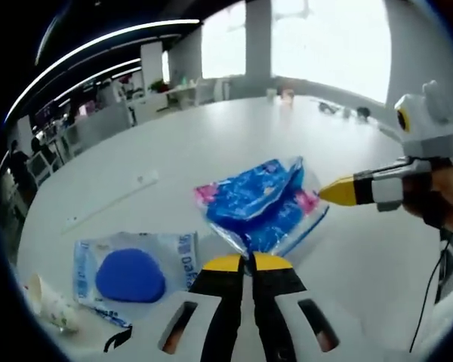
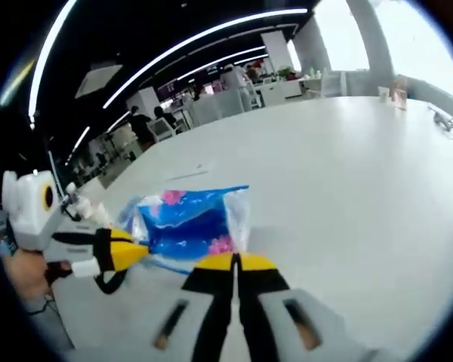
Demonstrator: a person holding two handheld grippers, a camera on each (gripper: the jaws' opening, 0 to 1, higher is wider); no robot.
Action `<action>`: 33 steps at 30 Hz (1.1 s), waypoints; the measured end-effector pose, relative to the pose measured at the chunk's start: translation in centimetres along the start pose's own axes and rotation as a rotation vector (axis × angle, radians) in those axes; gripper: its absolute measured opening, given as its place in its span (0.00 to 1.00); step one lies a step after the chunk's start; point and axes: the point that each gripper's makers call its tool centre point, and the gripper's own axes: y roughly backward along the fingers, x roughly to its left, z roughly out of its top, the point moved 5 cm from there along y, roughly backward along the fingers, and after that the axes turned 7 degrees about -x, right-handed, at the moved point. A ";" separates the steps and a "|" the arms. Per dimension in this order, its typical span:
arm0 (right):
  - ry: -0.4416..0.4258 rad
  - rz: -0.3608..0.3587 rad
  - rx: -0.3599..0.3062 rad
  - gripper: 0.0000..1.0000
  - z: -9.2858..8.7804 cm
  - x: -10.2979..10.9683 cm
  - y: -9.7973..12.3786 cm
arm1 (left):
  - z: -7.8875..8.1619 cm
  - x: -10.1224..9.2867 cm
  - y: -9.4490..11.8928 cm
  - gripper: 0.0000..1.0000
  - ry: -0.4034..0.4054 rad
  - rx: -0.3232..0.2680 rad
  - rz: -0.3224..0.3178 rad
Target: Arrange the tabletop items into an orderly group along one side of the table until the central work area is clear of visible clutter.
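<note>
A crinkled blue plastic bag (image 1: pixel 260 204) with pink marks lies in the middle of the white table (image 1: pixel 211 143). In the left gripper view my left gripper (image 1: pixel 247 262) is shut, its yellow tips pinching the bag's near corner. My right gripper (image 1: pixel 338 192) comes in from the right, held by a hand (image 1: pixel 447 200), its yellow tips closed at the bag's right edge. In the right gripper view the bag (image 2: pixel 185 219) sits just beyond my right gripper (image 2: pixel 238 262), which is shut on its edge. The left gripper (image 2: pixel 132 253) meets the bag's left corner.
A clear packet holding a round blue pad (image 1: pixel 130 275) lies near left, with a crumpled paper cup (image 1: pixel 51 305) beside it. A long white strip (image 1: pixel 109 200) lies further left. Small items (image 1: pixel 340 109) and a cup (image 2: pixel 396 90) stand at the table's far edge.
</note>
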 end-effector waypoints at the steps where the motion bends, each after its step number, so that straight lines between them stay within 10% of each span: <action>1: 0.002 -0.004 0.000 0.00 0.0 -0.3 -0.1 | 0.0 0.0 -0.2 0.00 0.001 0.001 0.000; 33: 0.033 0.005 0.075 0.00 -1.5 -3.0 -3.7 | -2.6 0.4 -4.3 0.00 0.101 0.077 0.021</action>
